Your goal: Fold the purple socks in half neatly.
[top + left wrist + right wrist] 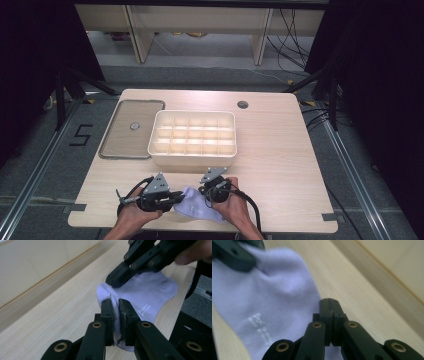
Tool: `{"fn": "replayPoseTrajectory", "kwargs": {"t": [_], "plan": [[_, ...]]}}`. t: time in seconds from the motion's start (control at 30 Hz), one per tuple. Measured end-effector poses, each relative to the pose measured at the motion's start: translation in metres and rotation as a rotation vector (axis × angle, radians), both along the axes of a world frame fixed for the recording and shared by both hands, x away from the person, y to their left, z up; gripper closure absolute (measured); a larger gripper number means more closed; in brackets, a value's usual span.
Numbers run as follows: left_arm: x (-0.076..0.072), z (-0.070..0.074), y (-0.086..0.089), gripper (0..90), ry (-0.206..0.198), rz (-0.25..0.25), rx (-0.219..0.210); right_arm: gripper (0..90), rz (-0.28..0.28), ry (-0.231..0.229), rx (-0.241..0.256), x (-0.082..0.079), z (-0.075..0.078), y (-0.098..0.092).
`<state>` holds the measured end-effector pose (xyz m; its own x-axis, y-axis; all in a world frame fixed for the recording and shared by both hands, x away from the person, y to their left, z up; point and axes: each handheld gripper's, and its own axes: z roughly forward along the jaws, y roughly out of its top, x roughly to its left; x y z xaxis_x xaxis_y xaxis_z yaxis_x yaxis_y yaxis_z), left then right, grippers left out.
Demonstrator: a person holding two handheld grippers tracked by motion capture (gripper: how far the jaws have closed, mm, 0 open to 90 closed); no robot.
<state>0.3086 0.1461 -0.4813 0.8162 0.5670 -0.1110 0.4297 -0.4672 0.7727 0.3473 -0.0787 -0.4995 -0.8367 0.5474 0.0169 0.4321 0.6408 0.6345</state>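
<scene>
divided bin [192, 134] empty, sock [197, 204] outside

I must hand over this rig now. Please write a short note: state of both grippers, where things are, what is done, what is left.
Left gripper: shut on the white sock, pinching one edge.
Right gripper: jaws closed at the sock's edge; whether cloth is pinched, I cannot tell.
The sock lies on the table near the front edge, between both grippers.
The divided tray behind it looks empty; its lid lies to the left.
Done: sock gripped. Probably left: fold it and put it into a compartment.
</scene>
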Motion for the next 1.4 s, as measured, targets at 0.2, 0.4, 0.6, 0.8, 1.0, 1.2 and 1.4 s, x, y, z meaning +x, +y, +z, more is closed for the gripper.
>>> {"fn": "replayPoseTrajectory", "kwargs": {"t": [0.2, 0.4, 0.6, 0.8, 1.0, 1.2, 1.4], "plan": [[0.002, 0.000, 0.009, 82.3, 0.010, 0.005, -0.008, 90.0, 0.015, -0.001, 0.014, -0.003, 0.003, 0.005], [0.001, 0.005, 0.016, 82.3, 0.010, 0.003, -0.009, 90.0, -0.013, -0.018, 0.055, -0.012, 0.018, -0.017], [-0.002, 0.011, 0.014, 82.2, 0.002, -0.005, -0.013, 90.0, -0.033, -0.005, 0.068, -0.032, 0.015, -0.042], [-0.004, 0.016, 0.006, 82.2, -0.002, -0.019, -0.009, 90.0, -0.029, 0.019, 0.043, -0.035, 0.007, -0.053], [-0.002, 0.018, -0.005, 82.1, 0.002, -0.026, -0.029, 90.0, -0.031, 0.030, 0.021, -0.032, 0.002, -0.051], [0.004, 0.018, -0.027, 82.1, 0.003, -0.057, -0.032, 90.0, -0.030, 0.043, 0.035, -0.031, 0.001, -0.052], [0.006, 0.015, -0.048, 82.1, 0.014, -0.092, -0.019, 90.0, -0.047, 0.055, 0.050, -0.031, 0.000, -0.054]]}}
